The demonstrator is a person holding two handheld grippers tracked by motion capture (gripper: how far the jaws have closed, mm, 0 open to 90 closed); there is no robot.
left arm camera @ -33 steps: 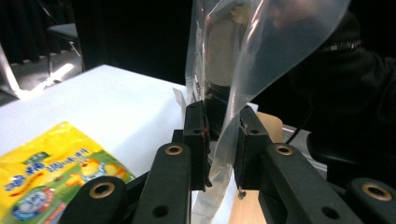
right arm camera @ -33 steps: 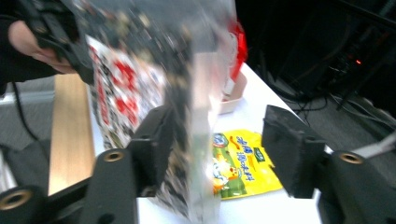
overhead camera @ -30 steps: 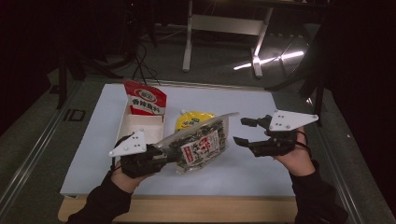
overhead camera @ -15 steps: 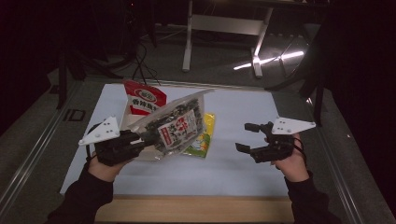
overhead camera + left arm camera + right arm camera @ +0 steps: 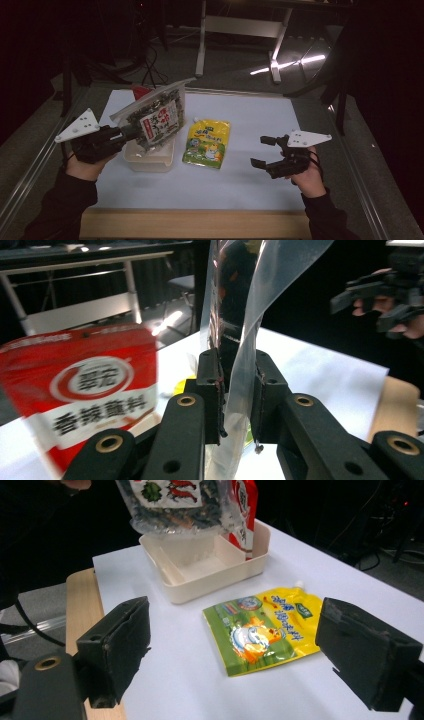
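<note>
Two grippers work: my left gripper (image 5: 131, 132) pinches the clear snack bag (image 5: 155, 116) over the tray (image 5: 150, 159), my right gripper (image 5: 263, 151) has just spread wide, empty.

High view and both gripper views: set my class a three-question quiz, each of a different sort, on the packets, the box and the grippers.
1. True or false: the left gripper is shut on the clear seaweed bag.
2. Which packet lies flat on the table? A the red packet; B the yellow pouch; C the seaweed bag.
3. Fill in: the seaweed bag hangs over the cream ___.

Key: 1 true. 2 B. 3 box. The right gripper is open above the table, nothing between its jaws.
</note>
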